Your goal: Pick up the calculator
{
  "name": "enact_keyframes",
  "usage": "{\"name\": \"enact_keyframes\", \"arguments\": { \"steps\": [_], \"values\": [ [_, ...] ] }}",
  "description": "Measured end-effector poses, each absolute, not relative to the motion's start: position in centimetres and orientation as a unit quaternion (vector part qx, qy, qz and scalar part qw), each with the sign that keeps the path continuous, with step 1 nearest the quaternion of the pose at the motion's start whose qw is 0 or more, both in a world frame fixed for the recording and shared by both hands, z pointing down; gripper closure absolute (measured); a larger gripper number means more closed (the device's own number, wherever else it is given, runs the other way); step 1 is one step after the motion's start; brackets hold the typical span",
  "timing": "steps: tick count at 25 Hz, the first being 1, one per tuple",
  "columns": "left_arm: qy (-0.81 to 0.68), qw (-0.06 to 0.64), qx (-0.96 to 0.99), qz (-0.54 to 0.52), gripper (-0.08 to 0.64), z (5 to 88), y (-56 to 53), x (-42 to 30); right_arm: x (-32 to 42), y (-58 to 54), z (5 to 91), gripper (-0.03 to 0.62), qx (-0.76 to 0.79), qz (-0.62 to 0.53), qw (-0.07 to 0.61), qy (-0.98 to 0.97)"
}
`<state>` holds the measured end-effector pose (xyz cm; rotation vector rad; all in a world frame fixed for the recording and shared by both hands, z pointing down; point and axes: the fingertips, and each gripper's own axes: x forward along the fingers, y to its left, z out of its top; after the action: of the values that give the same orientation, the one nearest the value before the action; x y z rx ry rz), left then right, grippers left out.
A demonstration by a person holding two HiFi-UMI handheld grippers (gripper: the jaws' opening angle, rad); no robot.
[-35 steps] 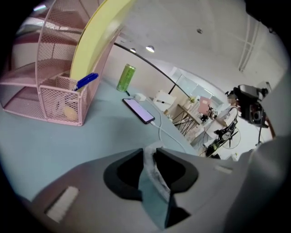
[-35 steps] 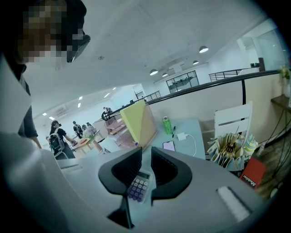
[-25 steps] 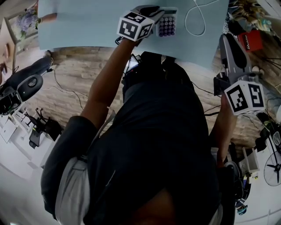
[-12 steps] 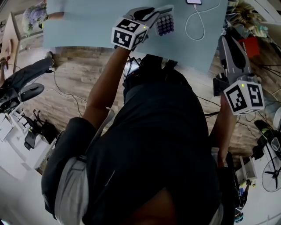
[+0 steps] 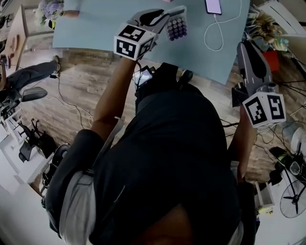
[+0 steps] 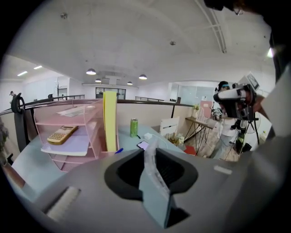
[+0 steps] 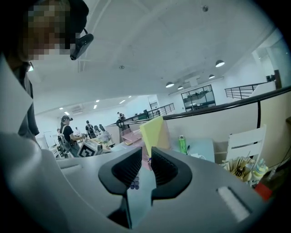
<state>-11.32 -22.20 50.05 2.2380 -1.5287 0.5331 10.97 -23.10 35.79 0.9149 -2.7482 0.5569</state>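
Well, the main part of the job looks done to me. My left gripper (image 5: 168, 16) has its two fingers clamped on the calculator (image 5: 176, 28), the pale one with purple keys. In the left gripper view it stands on its thin edge between the black pads. The table (image 5: 95, 28) lies well below, so I judge that the calculator is lifted off the top and is not resting there. In the head view it hangs over the table, not far from the near edge and about the middle of its length.

My right gripper (image 5: 245, 46) is off the table, past its right edge, over the floor. Its fingers are almost together, with only a narrow slit between them. Nothing is in the slit, and through it I see only the table further away.

There is also a second calculator (image 6: 61, 134), a tan one. It lies on the middle shelf of a pink rack (image 6: 91, 136) that stands on the table, with a yellow folder (image 6: 109, 120) upright just beside it. A green can (image 6: 133, 128) stands further along the table. A phone (image 5: 213, 6) with a white cable (image 5: 216, 36) lies toward the right edge. I touch none of these.

What is left is little, I think. I should keep the grip firm, because the hold is on a thin body and the calculator could swing or slip. Perhaps I should also raise it a bit more clear of the table.
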Motion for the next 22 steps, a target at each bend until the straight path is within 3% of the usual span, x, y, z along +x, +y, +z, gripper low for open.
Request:
{"name": "enact_keyframes", "arguments": {
  "steps": [22],
  "values": [
    [-0.604,0.108,0.782,0.11,0.414,39.8,-16.7,-14.4,9.5,-20.1,33.2,0.545,0.265,0.11,0.104,-0.952]
  ]
}}
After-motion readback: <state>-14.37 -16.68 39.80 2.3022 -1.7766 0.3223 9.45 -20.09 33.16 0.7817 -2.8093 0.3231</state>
